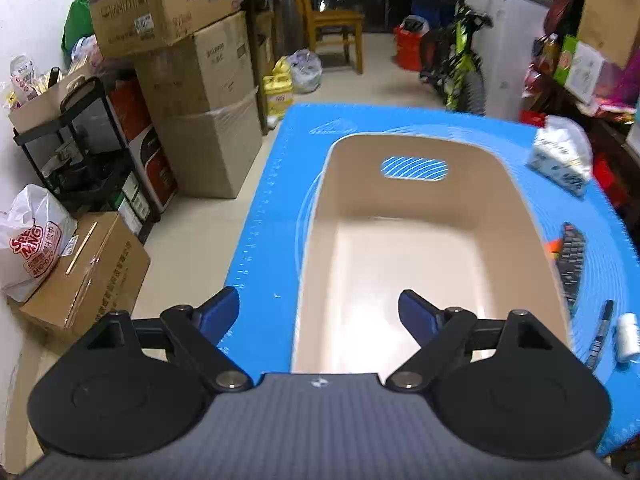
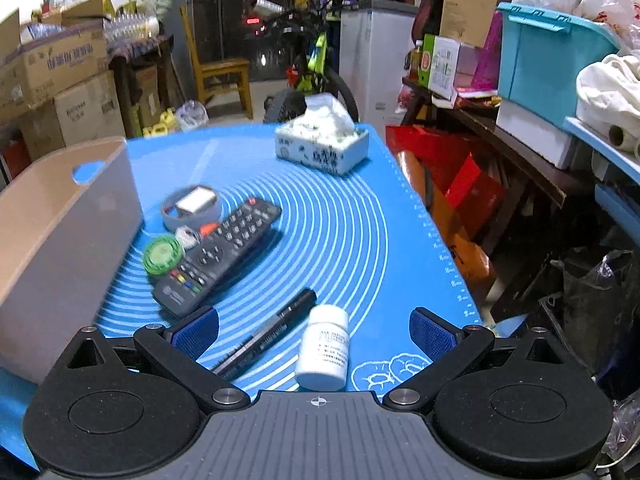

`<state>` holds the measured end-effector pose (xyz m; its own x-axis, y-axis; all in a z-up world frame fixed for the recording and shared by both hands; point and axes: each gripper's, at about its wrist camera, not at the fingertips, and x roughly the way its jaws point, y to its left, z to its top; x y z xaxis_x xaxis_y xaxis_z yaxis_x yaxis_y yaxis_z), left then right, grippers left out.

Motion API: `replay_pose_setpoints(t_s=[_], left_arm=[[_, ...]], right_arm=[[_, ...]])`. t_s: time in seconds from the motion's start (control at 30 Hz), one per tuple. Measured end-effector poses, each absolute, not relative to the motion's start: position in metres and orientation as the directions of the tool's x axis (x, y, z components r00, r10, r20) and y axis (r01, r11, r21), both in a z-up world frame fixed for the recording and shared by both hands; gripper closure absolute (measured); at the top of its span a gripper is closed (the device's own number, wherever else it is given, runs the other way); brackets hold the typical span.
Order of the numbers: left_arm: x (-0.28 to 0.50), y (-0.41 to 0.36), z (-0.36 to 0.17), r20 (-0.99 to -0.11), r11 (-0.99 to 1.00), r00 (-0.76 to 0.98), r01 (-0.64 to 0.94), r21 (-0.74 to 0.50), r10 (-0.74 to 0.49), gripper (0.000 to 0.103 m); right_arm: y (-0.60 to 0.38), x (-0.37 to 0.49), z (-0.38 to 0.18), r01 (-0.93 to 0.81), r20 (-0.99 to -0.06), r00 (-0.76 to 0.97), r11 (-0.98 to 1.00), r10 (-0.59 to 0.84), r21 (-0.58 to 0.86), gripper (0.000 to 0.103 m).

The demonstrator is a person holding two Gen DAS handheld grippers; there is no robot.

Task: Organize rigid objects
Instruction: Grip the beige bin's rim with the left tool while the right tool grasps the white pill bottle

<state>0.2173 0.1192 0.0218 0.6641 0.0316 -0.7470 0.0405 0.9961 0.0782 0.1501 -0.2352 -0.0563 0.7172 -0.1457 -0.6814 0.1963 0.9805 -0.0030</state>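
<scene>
Right up close, the right gripper (image 2: 314, 330) hangs wide open and empty over the white bottle (image 2: 325, 350) and the black pen (image 2: 266, 334), which lie side by side on the blue mat (image 2: 360, 240). To do this well, I think it should come straight down around the bottle, squeeze its middle gently, and not bump the pen. Left gripper (image 1: 318, 312) is wide open and empty too, waiting above the empty tan bin (image 1: 404, 248), where the remote (image 2: 218, 254) and green lid (image 2: 162, 255) likely go as well.

Cardboard boxes (image 1: 192, 76) stacking against white wall; wooden chair (image 1: 332, 28) standing on pale tiled floor (image 1: 380, 76); bicycle (image 1: 460, 64) leaning nearby; cluttered shelf (image 2: 500, 128) running along right.
</scene>
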Motion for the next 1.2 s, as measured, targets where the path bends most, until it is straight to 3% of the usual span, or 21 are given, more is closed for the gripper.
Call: replay_pose_setpoints(t_s=[0.37, 0.47, 0.53, 0.73, 0.8, 0.87, 1.0, 1.07, 1.2], left_arm=[[0.254, 0.135, -0.018, -0.815, 0.998, 0.579, 0.036, 0.057, 0.026, 0.018], [0.257, 0.137, -0.025, -0.837, 0.998, 0.547, 0.047, 0.045, 0.012, 0.03], [0.259, 0.138, -0.027, -0.845, 0.998, 0.535, 0.059, 0.029, -0.007, 0.031], [0.265, 0.137, -0.026, -0.861, 0.998, 0.507, 0.068, 0.013, -0.023, 0.05], [0.267, 0.138, -0.028, -0.871, 0.998, 0.49, 0.059, 0.018, -0.013, 0.072], [0.269, 0.14, -0.033, -0.886, 0.999, 0.463, 0.044, 0.023, 0.0, 0.086], [0.272, 0.143, -0.03, -0.889, 0.999, 0.459, 0.043, 0.014, -0.007, 0.088], [0.272, 0.143, -0.029, -0.886, 0.999, 0.463, 0.05, -0.002, -0.025, 0.098], [0.273, 0.145, -0.03, -0.888, 0.999, 0.458, 0.046, -0.024, -0.042, 0.098]], right_arm=[[-0.243, 0.169, -0.095, 0.201, -0.753, 0.639, 0.979, -0.156, -0.032, 0.002], [-0.244, 0.174, -0.1, 0.204, -0.765, 0.624, 0.978, -0.157, -0.034, 0.002], [-0.245, 0.178, -0.103, 0.209, -0.772, 0.615, 0.977, -0.162, -0.039, 0.003], [-0.247, 0.187, -0.105, 0.232, -0.782, 0.601, 0.972, -0.168, -0.03, 0.009], [-0.248, 0.191, -0.105, 0.239, -0.78, 0.6, 0.97, -0.178, -0.037, 0.011], [-0.251, 0.194, -0.105, 0.249, -0.786, 0.593, 0.968, -0.177, -0.03, 0.013], [-0.256, 0.201, -0.107, 0.269, -0.801, 0.572, 0.963, -0.174, -0.017, 0.018], [-0.258, 0.205, -0.108, 0.276, -0.81, 0.561, 0.961, -0.169, -0.01, 0.022], [-0.259, 0.208, -0.112, 0.282, -0.819, 0.551, 0.959, -0.162, 0.0, 0.031]])
